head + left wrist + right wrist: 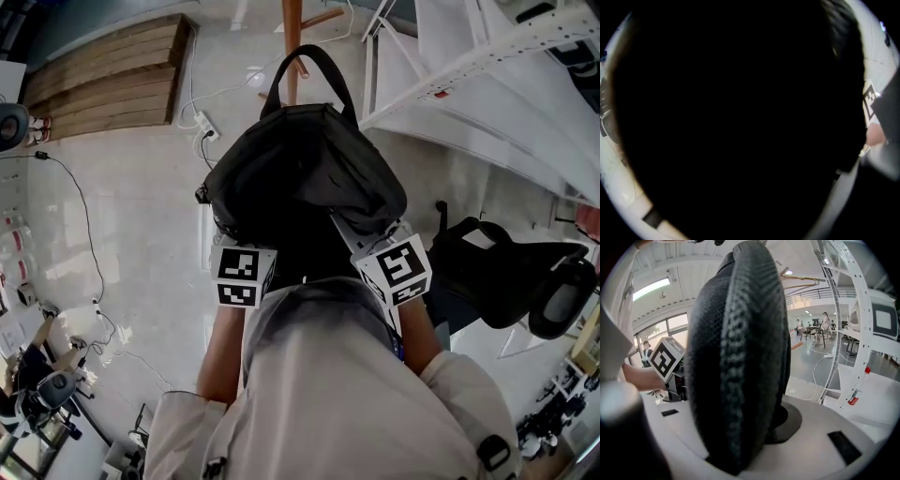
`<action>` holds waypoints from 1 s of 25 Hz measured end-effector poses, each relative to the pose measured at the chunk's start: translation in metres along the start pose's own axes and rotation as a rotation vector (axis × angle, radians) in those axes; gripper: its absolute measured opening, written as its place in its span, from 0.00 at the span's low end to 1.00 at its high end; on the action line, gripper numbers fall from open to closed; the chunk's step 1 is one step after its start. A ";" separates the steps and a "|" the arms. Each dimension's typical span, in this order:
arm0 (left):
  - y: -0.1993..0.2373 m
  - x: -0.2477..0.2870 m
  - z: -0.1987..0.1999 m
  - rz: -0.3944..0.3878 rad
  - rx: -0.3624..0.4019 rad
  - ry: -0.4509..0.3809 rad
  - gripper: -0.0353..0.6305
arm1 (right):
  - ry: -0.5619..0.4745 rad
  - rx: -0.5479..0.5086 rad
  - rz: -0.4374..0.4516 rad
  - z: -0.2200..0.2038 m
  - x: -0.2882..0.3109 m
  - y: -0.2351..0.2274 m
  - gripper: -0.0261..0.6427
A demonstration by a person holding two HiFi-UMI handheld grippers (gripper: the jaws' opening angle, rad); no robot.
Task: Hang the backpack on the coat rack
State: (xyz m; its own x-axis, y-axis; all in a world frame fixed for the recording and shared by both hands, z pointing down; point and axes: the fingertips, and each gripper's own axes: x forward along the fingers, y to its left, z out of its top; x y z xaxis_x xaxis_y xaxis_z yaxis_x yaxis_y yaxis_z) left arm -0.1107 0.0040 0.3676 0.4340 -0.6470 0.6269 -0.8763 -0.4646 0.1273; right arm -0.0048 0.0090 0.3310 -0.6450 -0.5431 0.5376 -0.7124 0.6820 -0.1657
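A black backpack (305,178) hangs in the air in front of me, its top handle loop (309,56) standing up just before the wooden coat rack pole (292,28). My left gripper (234,236) holds its near left underside and my right gripper (364,234) its near right side; the bag hides both sets of fingertips. In the right gripper view a padded black strap (740,357) stands upright, clamped between the white jaws of that gripper (740,446). Black backpack fabric (740,117) fills the left gripper view, pressed between the jaws of the left gripper (745,206).
A black office chair (511,272) stands at the right. A white metal frame (469,66) rises at the upper right. Wooden planks (108,80) lie at the upper left, with a power strip (202,124) and cables on the pale floor.
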 end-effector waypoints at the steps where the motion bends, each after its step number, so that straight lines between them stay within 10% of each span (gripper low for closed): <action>1: 0.001 0.003 -0.002 0.001 -0.002 0.005 0.21 | 0.003 0.005 0.007 -0.002 0.002 -0.002 0.25; 25: 0.007 0.059 -0.025 -0.001 -0.058 0.081 0.22 | 0.074 0.053 0.054 -0.035 0.037 -0.043 0.25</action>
State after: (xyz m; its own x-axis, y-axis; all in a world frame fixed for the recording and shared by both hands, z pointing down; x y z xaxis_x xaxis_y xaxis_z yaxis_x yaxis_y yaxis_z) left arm -0.0964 -0.0225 0.4243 0.4189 -0.5940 0.6868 -0.8874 -0.4281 0.1710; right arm 0.0114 -0.0235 0.3872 -0.6620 -0.4673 0.5860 -0.6922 0.6810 -0.2389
